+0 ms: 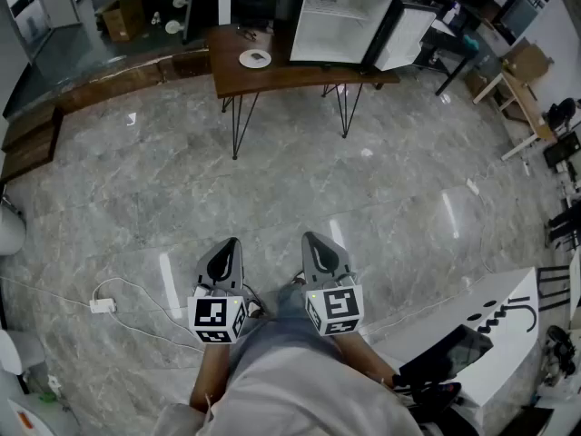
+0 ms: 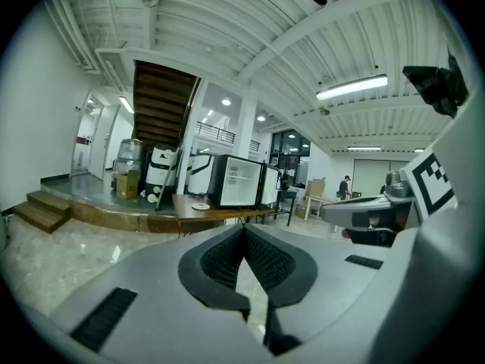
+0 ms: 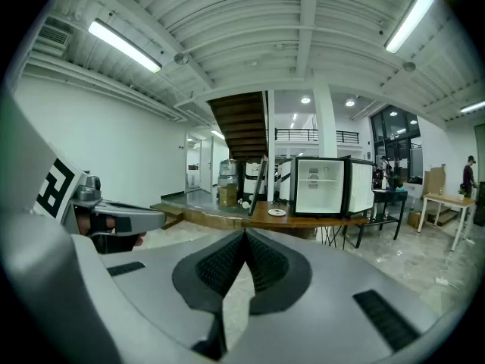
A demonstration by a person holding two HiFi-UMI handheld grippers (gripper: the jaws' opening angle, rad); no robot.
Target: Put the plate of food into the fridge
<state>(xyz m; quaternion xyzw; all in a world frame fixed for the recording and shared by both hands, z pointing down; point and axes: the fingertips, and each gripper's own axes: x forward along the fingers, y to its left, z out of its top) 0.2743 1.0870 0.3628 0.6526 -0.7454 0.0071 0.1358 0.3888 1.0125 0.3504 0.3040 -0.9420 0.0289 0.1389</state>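
A small white plate of food (image 1: 255,58) lies on a wooden table (image 1: 272,78) far ahead, left of a black mini fridge (image 1: 338,24) whose door (image 1: 406,36) stands swung open to the right. Both grippers hang close to my body, far from the table. My left gripper (image 1: 226,252) is shut and holds nothing. My right gripper (image 1: 320,244) is also shut and empty. The plate (image 2: 200,206) and fridge (image 2: 239,181) show small in the left gripper view, beyond the left gripper (image 2: 244,230). The right gripper view has the plate (image 3: 277,212), the fridge (image 3: 321,186) and the right gripper (image 3: 245,234).
Grey marble floor (image 1: 300,189) stretches between me and the table on hairpin legs. A white power strip with cable (image 1: 102,306) lies on the floor at left. A white counter (image 1: 490,334) stands at my right. Wooden steps (image 1: 36,134) run along the left; tables and chairs (image 1: 526,89) stand far right.
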